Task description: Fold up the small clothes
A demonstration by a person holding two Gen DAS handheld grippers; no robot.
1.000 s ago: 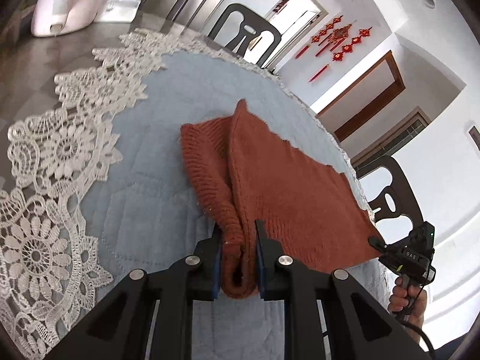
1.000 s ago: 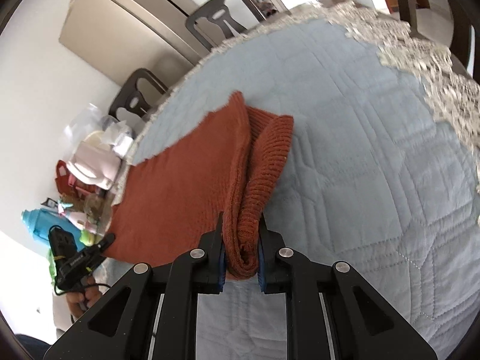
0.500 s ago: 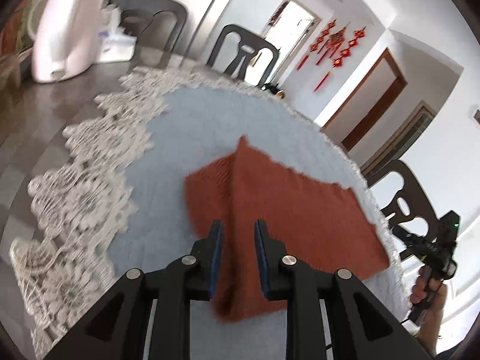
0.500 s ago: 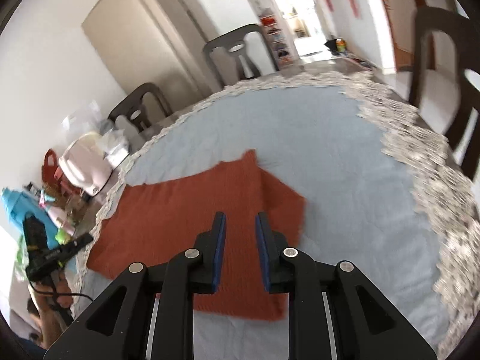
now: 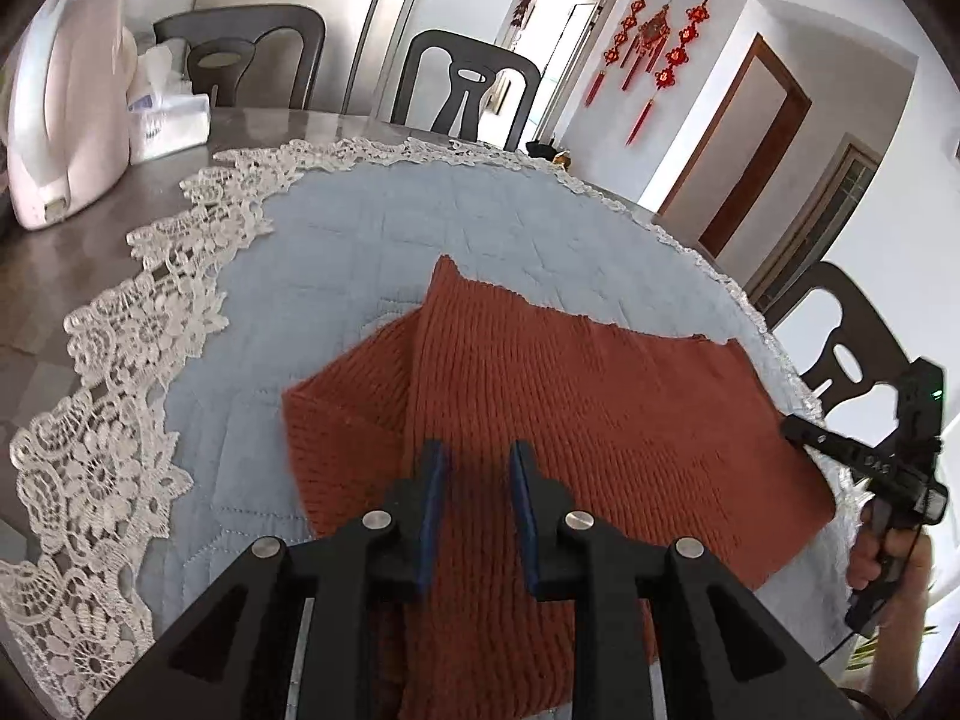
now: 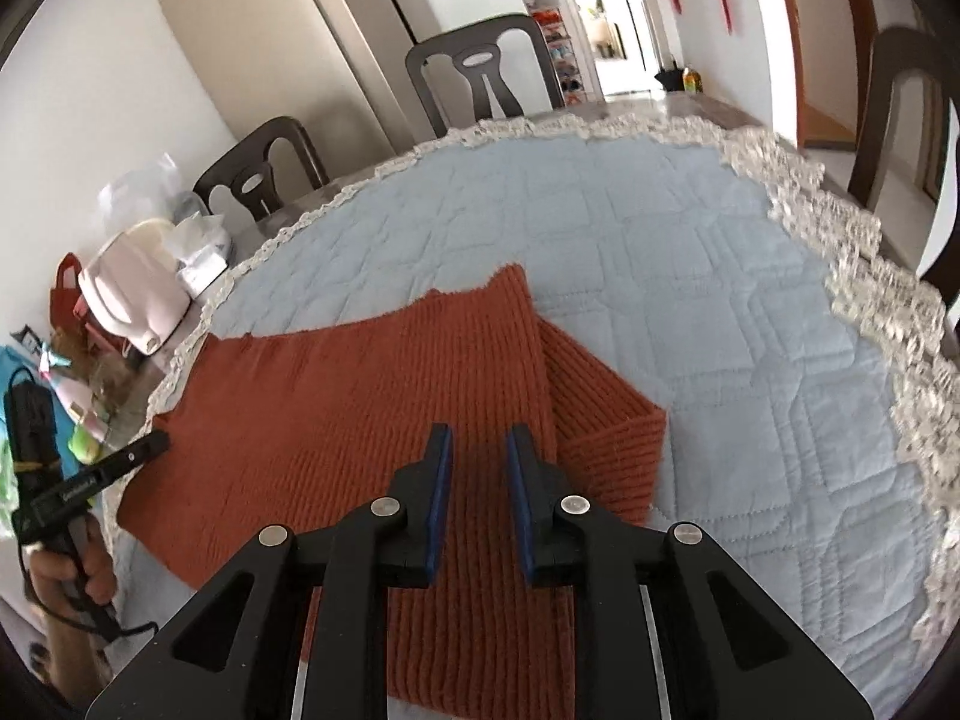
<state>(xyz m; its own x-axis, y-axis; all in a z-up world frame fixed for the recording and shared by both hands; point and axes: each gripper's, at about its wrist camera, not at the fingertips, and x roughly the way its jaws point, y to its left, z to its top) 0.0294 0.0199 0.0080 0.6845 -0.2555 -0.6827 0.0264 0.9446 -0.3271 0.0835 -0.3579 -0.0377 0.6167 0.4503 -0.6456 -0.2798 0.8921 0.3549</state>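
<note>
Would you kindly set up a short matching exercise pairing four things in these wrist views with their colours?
Things:
1. knitted garment
2. quilted mat
3. lace trim
4. hanging knot ornaments

Colours:
A. white
B. rust orange
C. bright red
D. pale blue

Pairs: 1-B, 2-D, 3-A, 4-C

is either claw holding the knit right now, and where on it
Nothing is held: the left claw and right claw stand open above the rust knit garment.
</note>
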